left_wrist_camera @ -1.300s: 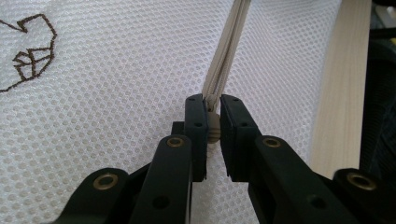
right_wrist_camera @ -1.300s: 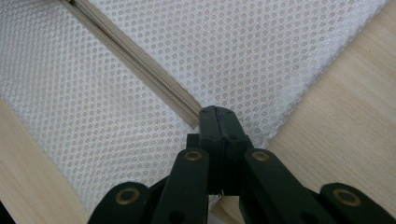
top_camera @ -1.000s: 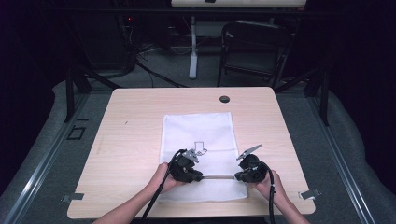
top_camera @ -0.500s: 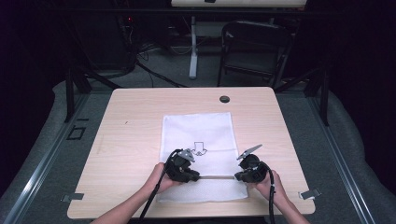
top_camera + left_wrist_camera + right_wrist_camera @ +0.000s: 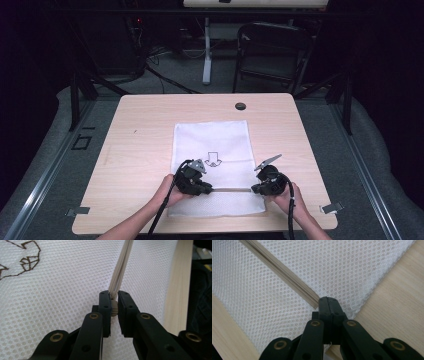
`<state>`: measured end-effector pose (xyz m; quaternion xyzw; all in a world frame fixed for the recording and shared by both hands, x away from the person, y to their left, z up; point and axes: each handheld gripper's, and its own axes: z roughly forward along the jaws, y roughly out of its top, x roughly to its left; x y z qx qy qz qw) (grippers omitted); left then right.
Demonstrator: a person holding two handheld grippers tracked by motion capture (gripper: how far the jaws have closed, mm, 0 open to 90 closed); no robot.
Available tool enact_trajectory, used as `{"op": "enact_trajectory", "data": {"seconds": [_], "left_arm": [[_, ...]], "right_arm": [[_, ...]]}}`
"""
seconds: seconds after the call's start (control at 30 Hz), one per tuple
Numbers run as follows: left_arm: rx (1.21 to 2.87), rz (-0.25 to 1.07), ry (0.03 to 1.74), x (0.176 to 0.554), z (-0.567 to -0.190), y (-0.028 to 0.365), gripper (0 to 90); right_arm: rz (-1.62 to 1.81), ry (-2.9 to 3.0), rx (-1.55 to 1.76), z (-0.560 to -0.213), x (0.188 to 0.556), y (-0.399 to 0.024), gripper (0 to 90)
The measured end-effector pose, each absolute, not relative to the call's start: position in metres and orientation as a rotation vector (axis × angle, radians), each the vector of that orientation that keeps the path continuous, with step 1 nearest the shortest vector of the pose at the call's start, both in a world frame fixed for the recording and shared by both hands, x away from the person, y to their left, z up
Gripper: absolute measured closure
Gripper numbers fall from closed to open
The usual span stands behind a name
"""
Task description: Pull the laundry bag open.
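A white mesh bag (image 5: 212, 142) with a dark embroidered mark (image 5: 213, 159) lies flat on the wooden table (image 5: 140, 130). A beige zipper (image 5: 231, 190) runs across its near end. My left gripper (image 5: 210, 189) sits at the zipper's left part. In the left gripper view it (image 5: 114, 295) is shut on the grey zipper pull (image 5: 114, 308), with the zipper tape (image 5: 122, 265) running away from it. My right gripper (image 5: 253, 189) is at the zipper's right end. In the right gripper view it (image 5: 327, 300) is shut on the bag's mesh (image 5: 332, 265), just past the zipper's end (image 5: 313, 302).
A small black disc (image 5: 240, 106) lies near the table's far edge. A folding chair (image 5: 272, 55) and a stand's leg (image 5: 206, 65) stand behind the table. Bare wood (image 5: 397, 302) borders the bag on all sides.
My left gripper has shifted slightly to the left along the zipper, away from the right gripper. The right gripper has stayed put.
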<state>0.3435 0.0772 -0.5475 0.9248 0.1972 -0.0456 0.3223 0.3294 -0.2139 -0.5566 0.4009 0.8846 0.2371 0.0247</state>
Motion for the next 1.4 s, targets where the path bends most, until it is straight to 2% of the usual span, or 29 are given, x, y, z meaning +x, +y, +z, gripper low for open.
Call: {"op": "enact_trajectory", "data": {"seconds": [1.4], "left_arm": [[2.432, -0.123, 0.562, 0.344, -0.551, 0.098, 81.8]], "right_arm": [[0.727, 2.726, 1.249, -0.556, 0.329, -0.213, 90.0]]}}
